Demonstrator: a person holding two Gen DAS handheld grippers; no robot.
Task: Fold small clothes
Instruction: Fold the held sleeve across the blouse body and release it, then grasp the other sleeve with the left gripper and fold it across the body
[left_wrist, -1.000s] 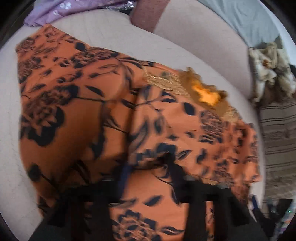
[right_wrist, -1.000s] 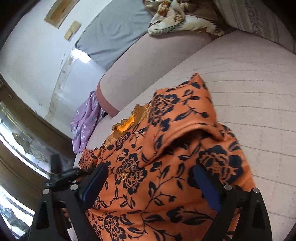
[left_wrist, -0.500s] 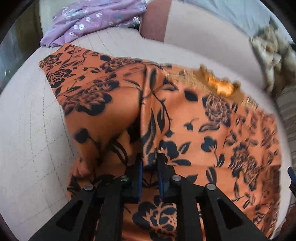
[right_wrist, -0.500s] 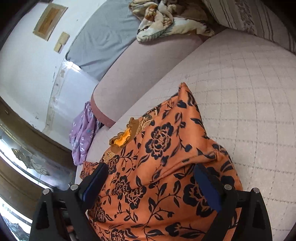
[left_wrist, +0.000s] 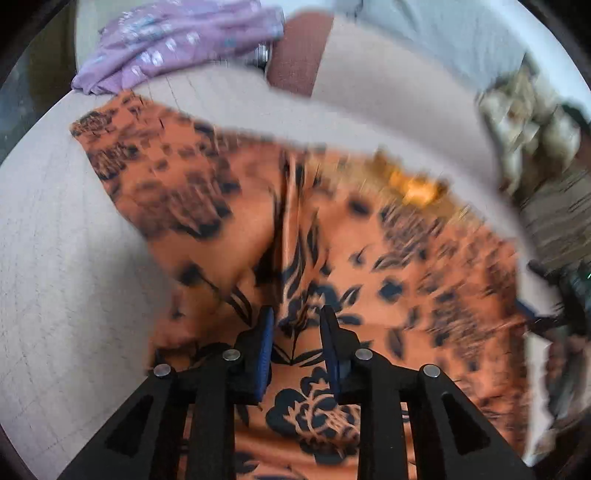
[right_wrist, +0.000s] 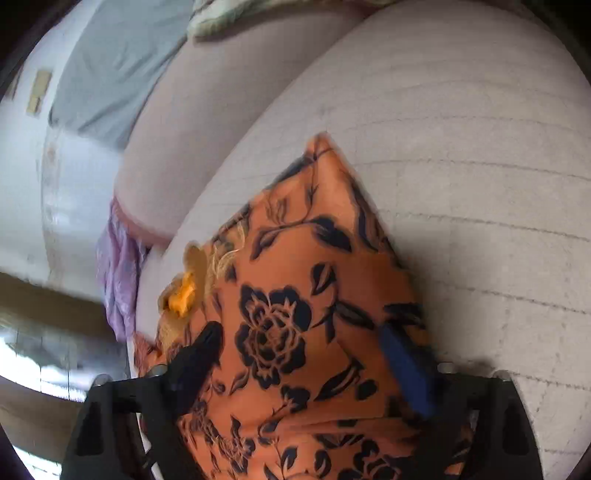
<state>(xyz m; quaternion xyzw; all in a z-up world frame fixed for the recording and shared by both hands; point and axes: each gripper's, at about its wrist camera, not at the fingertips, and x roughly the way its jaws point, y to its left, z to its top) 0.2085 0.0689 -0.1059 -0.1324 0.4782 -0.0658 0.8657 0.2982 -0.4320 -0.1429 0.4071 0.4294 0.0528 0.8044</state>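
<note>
A lilac floral garment (left_wrist: 177, 40) lies far left on the sofa seat (left_wrist: 66, 258). The orange black-flowered garment (left_wrist: 332, 258) sprawls across it — the left gripper (left_wrist: 296, 325), fingers narrow and just opening, straddles a fold unpinched; the right gripper (right_wrist: 306, 354) hovers wide, closing slightly.

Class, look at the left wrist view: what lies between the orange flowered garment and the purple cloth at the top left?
Only a bare strip of beige quilted cushion separates the orange flowered garment from the purple cloth; the left wrist view shows it.
</note>
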